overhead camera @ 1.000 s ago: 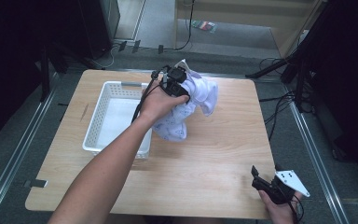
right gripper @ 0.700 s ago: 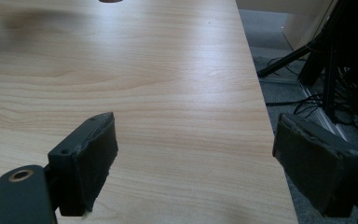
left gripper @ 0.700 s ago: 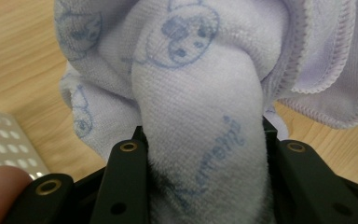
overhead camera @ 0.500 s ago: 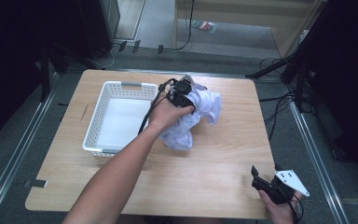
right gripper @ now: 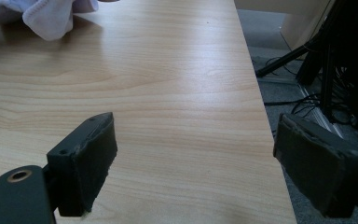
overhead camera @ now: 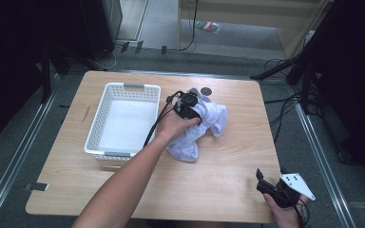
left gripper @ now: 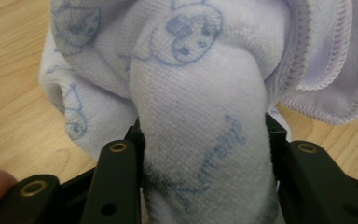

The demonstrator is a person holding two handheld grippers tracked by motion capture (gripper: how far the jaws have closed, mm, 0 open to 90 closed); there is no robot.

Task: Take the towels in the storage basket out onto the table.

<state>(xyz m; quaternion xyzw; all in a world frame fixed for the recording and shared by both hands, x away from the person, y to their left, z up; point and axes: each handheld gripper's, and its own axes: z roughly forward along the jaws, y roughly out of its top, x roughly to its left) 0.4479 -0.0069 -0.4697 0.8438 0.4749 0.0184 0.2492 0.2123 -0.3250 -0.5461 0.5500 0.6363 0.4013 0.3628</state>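
Note:
A white towel [overhead camera: 204,126] with a pale blue print lies bunched on the wooden table [overhead camera: 228,175], just right of the basket. My left gripper [overhead camera: 190,107] is shut on a fold of the towel [left gripper: 200,140], which bulges up between the two black jaws in the left gripper view. A corner of the towel [right gripper: 51,16] shows at the top left of the right gripper view. My right gripper [overhead camera: 266,183] rests near the table's front right corner, open, with bare wood between its fingers [right gripper: 86,158].
A white slatted plastic basket [overhead camera: 102,118] stands on the left half of the table, with nothing inside. A small dark round thing [overhead camera: 206,90] lies near the far edge. The table's right edge [right gripper: 265,116] runs close beside my right gripper; cables lie on the floor beyond.
My left gripper has carried the towel rightward and toward the near side, away from the basket, and lower onto the table. The right gripper has stayed put.

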